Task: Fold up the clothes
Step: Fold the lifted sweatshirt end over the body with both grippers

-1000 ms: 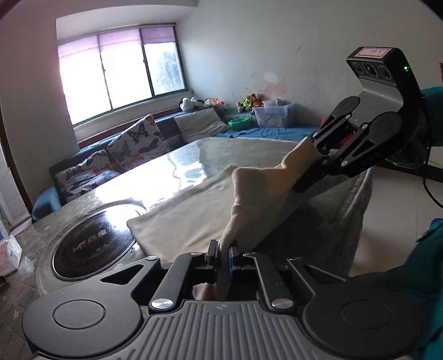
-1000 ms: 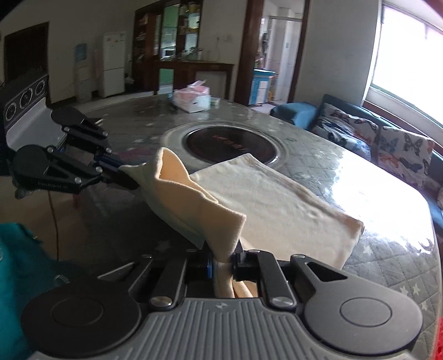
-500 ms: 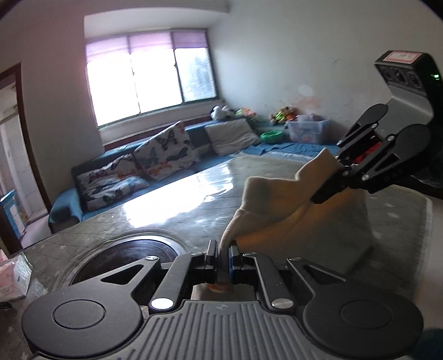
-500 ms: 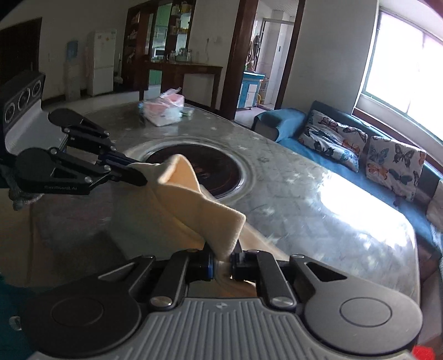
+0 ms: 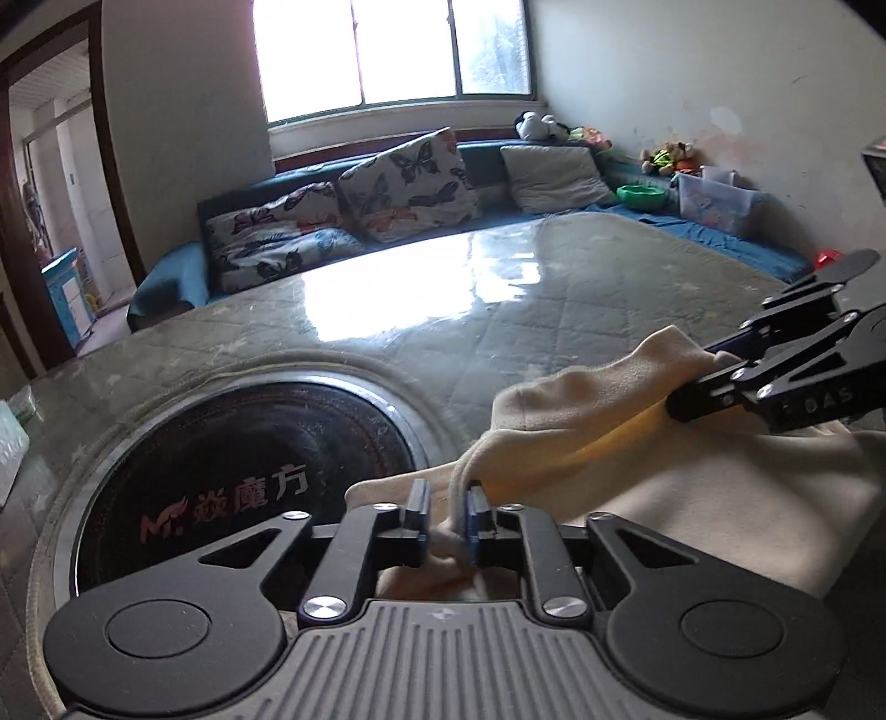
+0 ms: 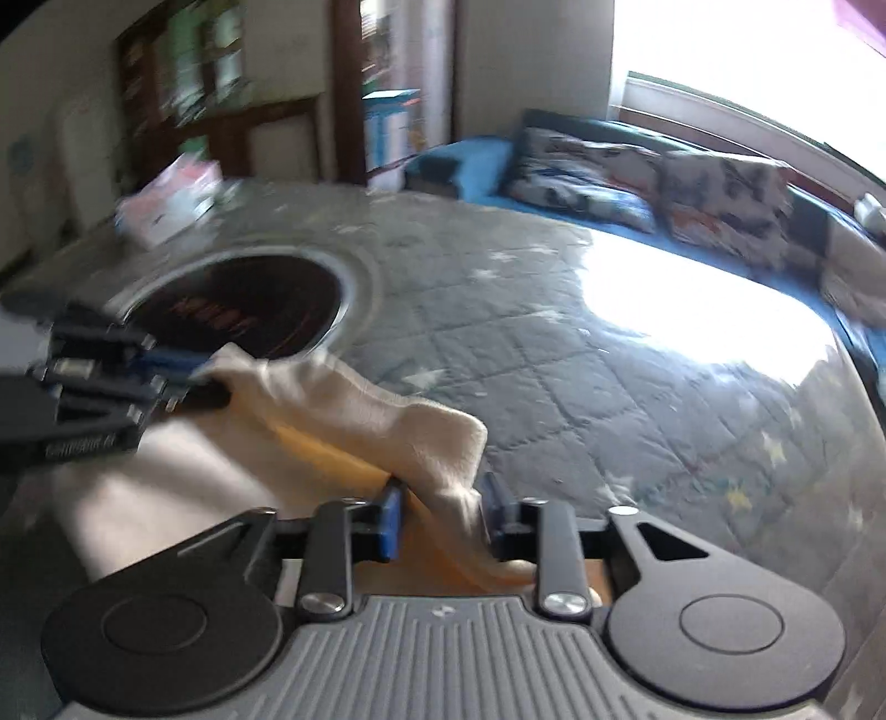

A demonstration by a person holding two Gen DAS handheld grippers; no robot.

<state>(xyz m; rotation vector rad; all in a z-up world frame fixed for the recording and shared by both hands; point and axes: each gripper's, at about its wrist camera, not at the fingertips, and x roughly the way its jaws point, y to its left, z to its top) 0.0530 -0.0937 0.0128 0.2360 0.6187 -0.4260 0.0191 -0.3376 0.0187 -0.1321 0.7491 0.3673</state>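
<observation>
here the cream cloth (image 5: 637, 476) lies on the quilted counter (image 5: 554, 310), just beside the round black hob (image 5: 243, 471) set into it. its near part lies flat, and a folded edge stands up as a ridge running between the two tools.

the left tool (image 5: 446, 518) has its jaws opening; the blue pads stand apart, and the corner of the cloth sits loosely in the gap, lying against the right pad with clear space at the left one. the right tool (image 6: 440, 515) is likewise opening, with the other corner of the cloth draped between its pads and a gap on either side. from the right wrist view the left tool shows at the left edge, blurred, its tips at the far end of the ridge.

beyond the counter a blue sofa (image 5: 177, 271) carries butterfly cushions (image 5: 410, 183) under a bright window (image 5: 387, 50). a tissue pack (image 6: 169, 199) sits on the far side of the counter, blurred.
</observation>
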